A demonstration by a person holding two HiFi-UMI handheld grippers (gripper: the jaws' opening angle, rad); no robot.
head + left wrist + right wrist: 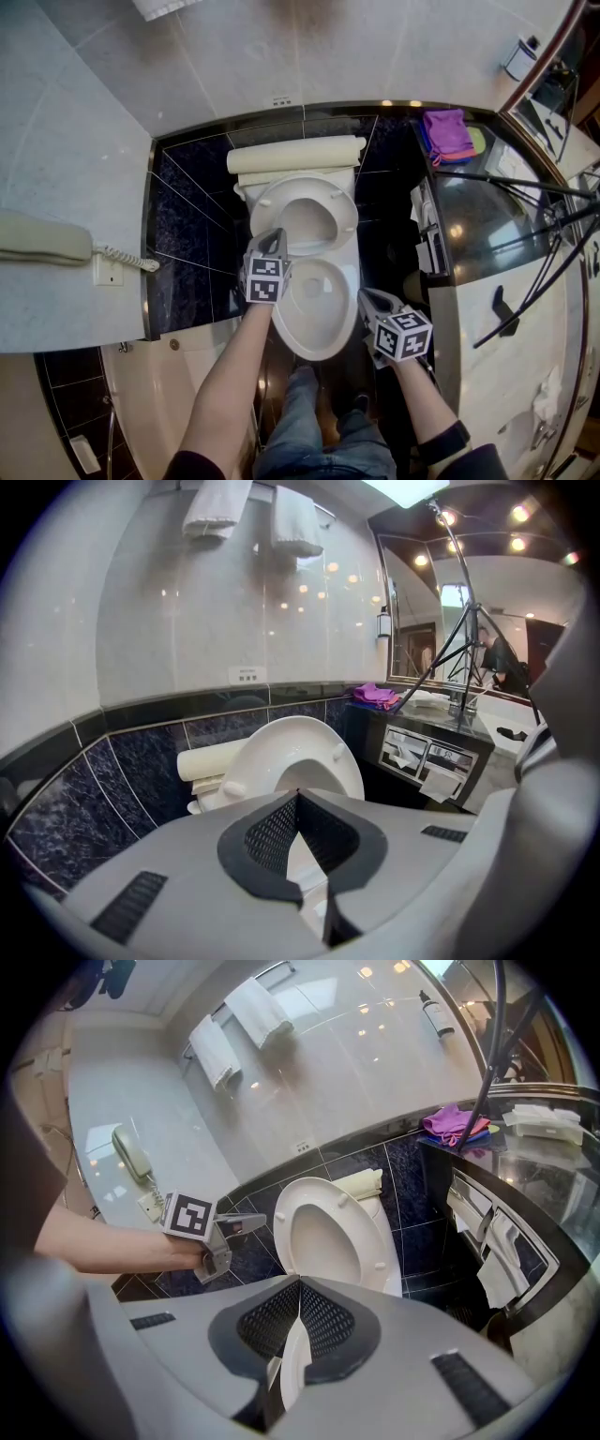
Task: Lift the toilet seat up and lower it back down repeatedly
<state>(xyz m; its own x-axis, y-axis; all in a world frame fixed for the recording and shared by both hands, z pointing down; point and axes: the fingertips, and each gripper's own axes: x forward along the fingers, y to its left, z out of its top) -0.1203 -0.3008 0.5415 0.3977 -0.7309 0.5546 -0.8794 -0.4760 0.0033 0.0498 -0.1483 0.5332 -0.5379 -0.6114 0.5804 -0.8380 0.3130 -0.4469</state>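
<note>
The one toilet seat (348, 212) stands raised, leaning back toward the cream tank (295, 156), and the open bowl (323, 345) lies bare below it. There are two grippers. The left gripper (277, 236) sits at the seat's lower left edge, its claw pinched together on nothing; whether its tip touches the seat I cannot tell. The right gripper (366, 295) hangs off the bowl's right side, apart from it, its claw likewise closed and empty. Only the head view shows both grippers at once, along with the person's legs (300, 422) in front of the bowl. The right gripper view alone shows the left gripper from the side, on a bare forearm, just beside the seat's rim. The left gripper view sees the seat head-on and no other gripper. Around the toilet are two white towels (216, 1051) on a wall rail, one wall phone (45, 241) on the left, and one purple cloth (446, 133) on the dark counter (487, 206) to the right. Two paper rolls (405, 749) are set in the counter's front, and the legs of one black tripod (498, 1016) cross over the counter.
</note>
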